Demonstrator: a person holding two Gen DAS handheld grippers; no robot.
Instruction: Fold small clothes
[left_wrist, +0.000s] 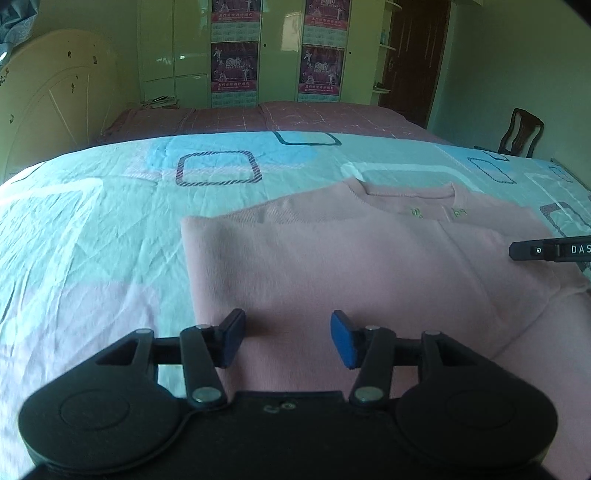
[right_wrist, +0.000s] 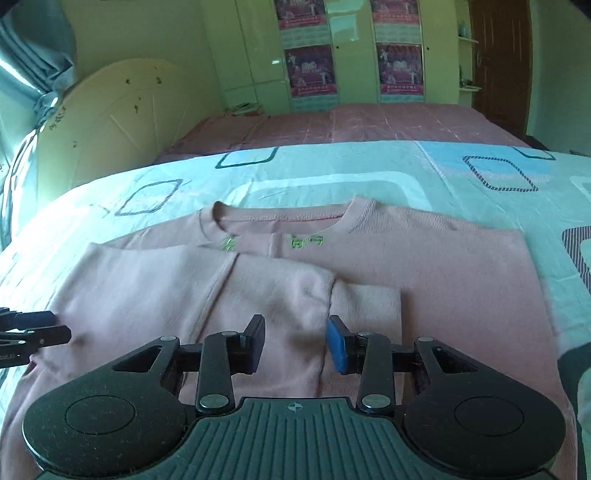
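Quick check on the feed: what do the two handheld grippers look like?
Both are black plastic with round side housings, linkage arms and silver pivot pins. The left gripper and right gripper each carry one black pad and one blue pad. The right's body is ribbed with a crosshair mark.

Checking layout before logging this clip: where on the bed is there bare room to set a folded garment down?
Bare bedsheet lies left of the pink sweatshirt, and a strip runs between its collar and the far maroon blanket. The near middle is crowded: both grippers over the sweatshirt.

Domestic bedroom.
Bed with patterned sheet, curved headboard, glossy wardrobe bearing posters, wooden door.
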